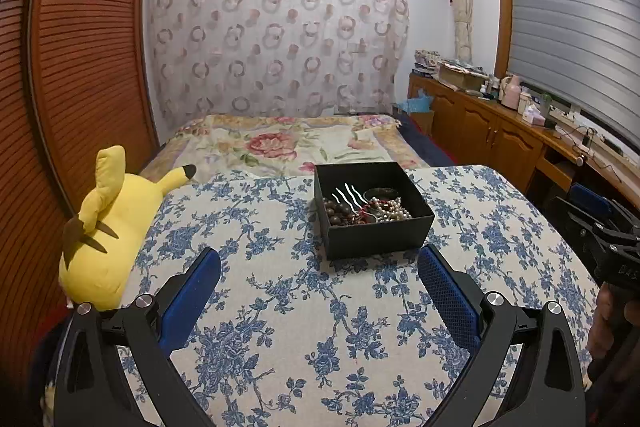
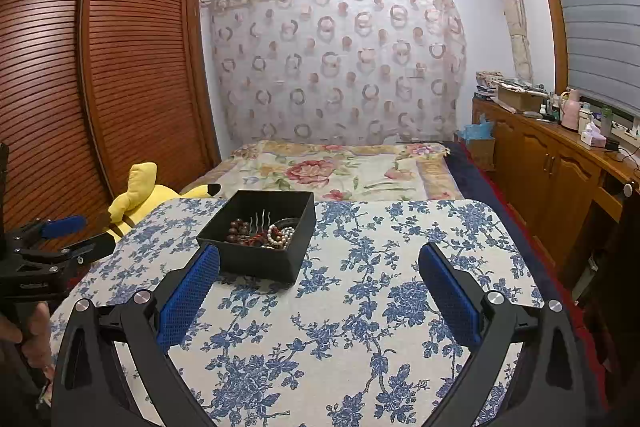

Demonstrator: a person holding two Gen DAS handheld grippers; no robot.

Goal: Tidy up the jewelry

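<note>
Both your left tool point(image 1: 318, 261) and right tool point(image 2: 319, 259) hover spread and empty low in frame. Mid-frame on the bench point(image 1: 280, 307), the jewelry point(image 1: 366, 207) lies heaped in the black box point(image 1: 376, 237): either gathered already or awaiting sorting.

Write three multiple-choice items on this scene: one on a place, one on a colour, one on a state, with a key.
1. Where does the black box stand?
A. on the flowered tablecloth
B. on the bed
C. on the wooden counter

2. What colour is the plush toy?
A. red
B. yellow
C. green

3. How is the left hand-held gripper?
A. shut on the pearl necklace
B. shut on nothing
C. open, holding nothing

Key: 1 A, the box sits on the blue-flowered cloth. 2 B, the toy beside the table is yellow. 3 C, its blue fingers stand wide apart with only cloth between.
</note>
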